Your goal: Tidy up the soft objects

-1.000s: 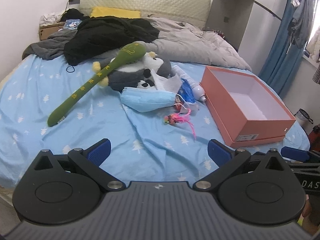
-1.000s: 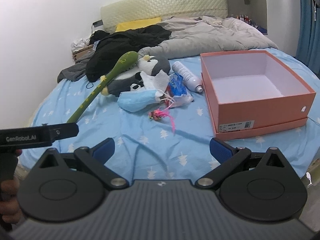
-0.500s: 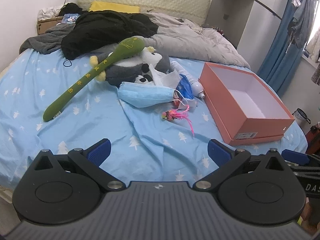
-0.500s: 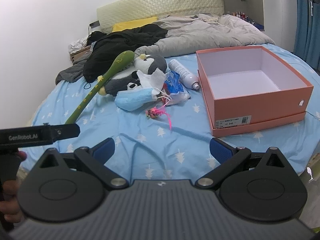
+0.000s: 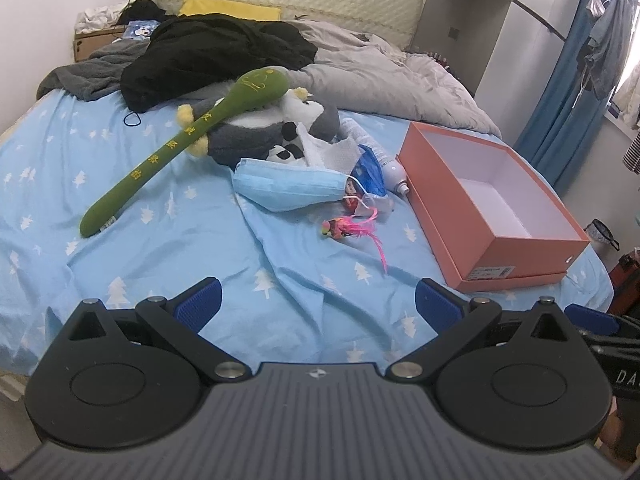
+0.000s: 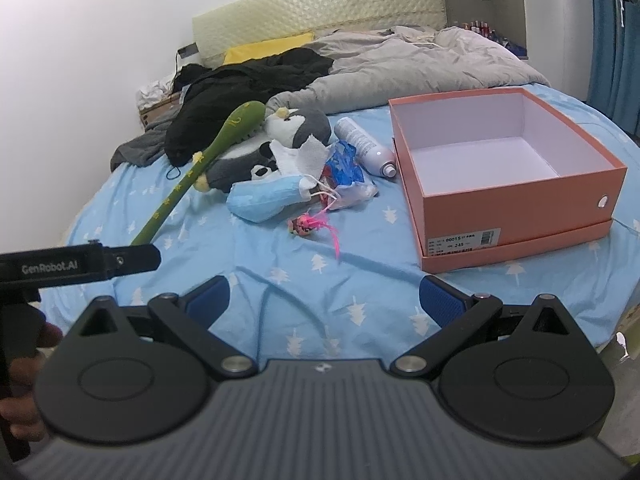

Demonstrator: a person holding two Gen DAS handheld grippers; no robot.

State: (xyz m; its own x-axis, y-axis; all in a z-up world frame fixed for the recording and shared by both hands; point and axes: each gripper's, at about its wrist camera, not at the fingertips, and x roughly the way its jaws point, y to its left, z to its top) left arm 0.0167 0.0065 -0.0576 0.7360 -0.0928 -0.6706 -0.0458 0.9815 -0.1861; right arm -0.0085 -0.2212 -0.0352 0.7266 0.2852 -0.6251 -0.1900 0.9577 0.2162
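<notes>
In the right view alone, the box label (image 6: 463, 241) shows; both hand-held grippers released.

Grey plush penguin (image 5: 256, 132): body partly hidden under green plush stick (image 5: 192, 132) and blue face mask (image 5: 288, 190). Orange box (image 6: 520, 200): label print too small to read fully.
</notes>
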